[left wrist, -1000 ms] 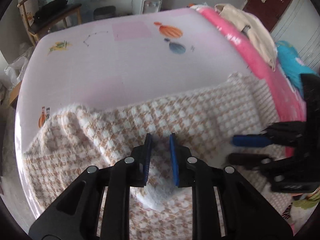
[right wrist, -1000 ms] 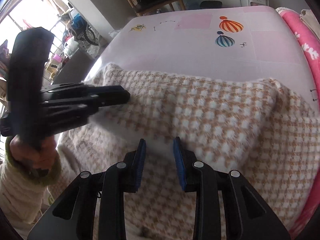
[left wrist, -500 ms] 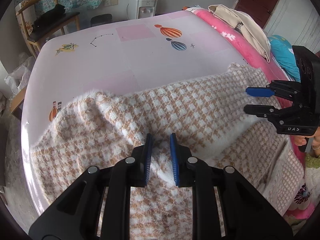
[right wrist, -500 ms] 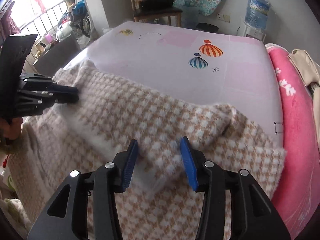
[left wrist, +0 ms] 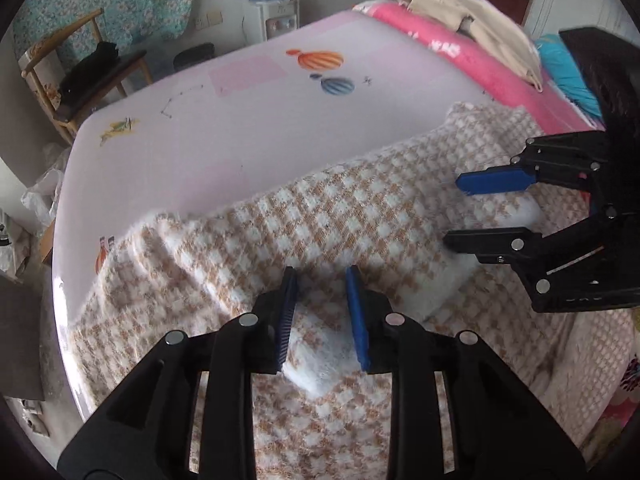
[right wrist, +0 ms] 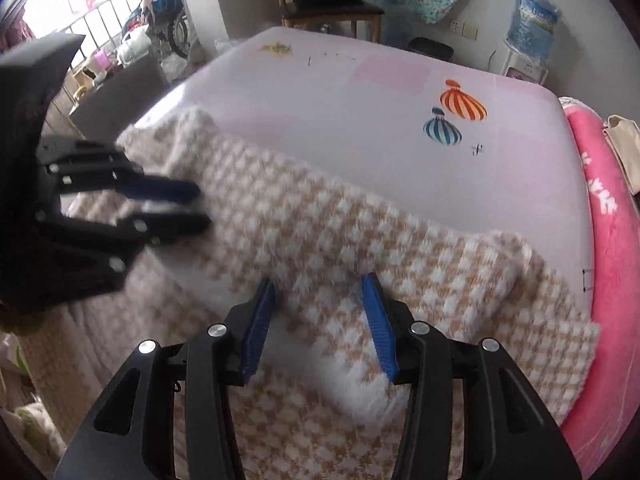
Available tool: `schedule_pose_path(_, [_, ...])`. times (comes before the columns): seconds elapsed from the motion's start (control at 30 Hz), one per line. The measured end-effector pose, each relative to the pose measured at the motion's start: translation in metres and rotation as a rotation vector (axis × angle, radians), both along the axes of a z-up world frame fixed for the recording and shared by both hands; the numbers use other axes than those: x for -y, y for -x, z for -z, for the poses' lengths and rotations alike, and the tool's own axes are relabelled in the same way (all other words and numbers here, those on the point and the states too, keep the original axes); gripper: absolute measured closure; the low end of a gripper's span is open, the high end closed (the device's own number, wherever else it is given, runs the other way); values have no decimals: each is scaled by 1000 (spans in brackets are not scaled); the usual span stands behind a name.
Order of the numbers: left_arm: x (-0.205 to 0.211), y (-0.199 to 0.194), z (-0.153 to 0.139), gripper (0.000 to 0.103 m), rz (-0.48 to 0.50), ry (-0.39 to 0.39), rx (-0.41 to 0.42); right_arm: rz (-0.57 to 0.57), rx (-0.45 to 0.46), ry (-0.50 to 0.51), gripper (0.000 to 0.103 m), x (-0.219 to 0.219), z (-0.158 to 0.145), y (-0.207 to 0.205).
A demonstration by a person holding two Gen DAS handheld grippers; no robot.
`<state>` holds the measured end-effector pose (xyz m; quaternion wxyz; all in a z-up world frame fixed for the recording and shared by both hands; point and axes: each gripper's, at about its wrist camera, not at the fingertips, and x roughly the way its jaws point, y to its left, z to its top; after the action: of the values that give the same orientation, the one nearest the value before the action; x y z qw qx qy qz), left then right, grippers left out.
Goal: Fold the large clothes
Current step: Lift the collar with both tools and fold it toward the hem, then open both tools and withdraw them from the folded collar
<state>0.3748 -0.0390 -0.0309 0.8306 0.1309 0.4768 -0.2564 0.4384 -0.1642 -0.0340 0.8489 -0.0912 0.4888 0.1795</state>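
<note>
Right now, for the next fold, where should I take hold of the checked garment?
Probably at the folded-over white edge of the checked garment, where its layers stack thick. Come down from above, the left tool and right tool apart along that edge, one jaw slid under the stack.

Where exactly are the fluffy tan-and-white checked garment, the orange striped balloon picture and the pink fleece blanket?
Fluffy tan-and-white checked garment (left wrist: 360, 216), left wrist view, on its folded upper layer.
Orange striped balloon picture (right wrist: 464, 102), right wrist view, on the balloon's body.
Pink fleece blanket (right wrist: 612, 216), right wrist view, on its long edge.
</note>
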Motion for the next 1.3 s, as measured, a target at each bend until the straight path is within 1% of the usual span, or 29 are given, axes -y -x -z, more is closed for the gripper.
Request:
schedule_pose_path(0.03, [-7,5,0,74,-6,-1,-2,-2,3,3,58,4,0,8])
schedule_pose_path(0.13, [-26,12,-5,73,-28,29,-31,33,-25,-4,58,18,-11,27])
schedule_pose_path(0.2, [-38,14,-7,66,-66,26,-47,59,-55,2,58,23,-16,31])
schedule_pose_path(0.27, [-49,19,-13,66,-99,34,-39,81,-61,-12,58,22,-29,31])
schedule_pose_path(0.3, [-56,23,-17,66,-117,41,-35,78,-47,-35,58,17,-38,31])
schedule_pose_path(0.37, [-74,34,-29,66,-158,82,-27,59,-12,-81,58,3,-57,28])
schedule_pose_path(0.43, [-95,49,-41,66,-211,125,-19,26,21,-108,58,-19,-67,21])
schedule_pose_path(0.47, [-107,58,-46,66,-243,142,-13,5,27,-118,58,-31,-68,17])
schedule_pose_path(0.5, [-118,67,-50,66,-275,159,-7,-15,22,-132,58,-41,-65,12])
schedule_pose_path(0.57, [-141,87,-57,66,-337,199,-1,-36,-18,-164,58,-57,-48,3])
schedule_pose_path(0.67, [-172,117,-58,65,-414,245,0,-7,-124,-114,58,-63,-5,-1])
schedule_pose_path(0.7, [-180,126,-56,65,-433,257,-6,1,-108,-151,58,-57,-2,6])
schedule_pose_path(0.73, [-187,136,-54,64,-448,269,-12,7,-112,-176,58,-51,-5,14])
schedule_pose_path(0.8, [-196,153,-47,62,-468,291,-25,50,-152,-212,57,-37,-11,29])
schedule_pose_path(0.83, [-199,160,-44,60,-470,305,-31,72,-178,-241,57,-29,-15,38])
schedule_pose_path(0.9, [-198,172,-35,59,-457,332,-45,84,-169,-284,55,-17,-27,65])
schedule_pose_path(0.93, [-197,178,-30,59,-456,334,-48,78,-159,-289,47,-15,-33,79])
schedule_pose_path(1.0, [-192,186,-21,59,-452,318,-45,62,-156,-301,37,-13,-40,111])
schedule_pose_path(1.1, [-187,190,-7,59,-462,293,-39,57,-175,-308,32,-14,-37,152])
schedule_pose_path(1.2, [-182,184,2,59,-458,256,-15,92,-184,-285,31,-12,-27,184])
schedule_pose_path(1.23, [-181,180,5,60,-448,258,-13,101,-186,-288,31,-10,-24,193])
schedule_pose_path(1.3, [-181,169,14,60,-442,266,-36,122,-206,-310,31,-6,-12,204])
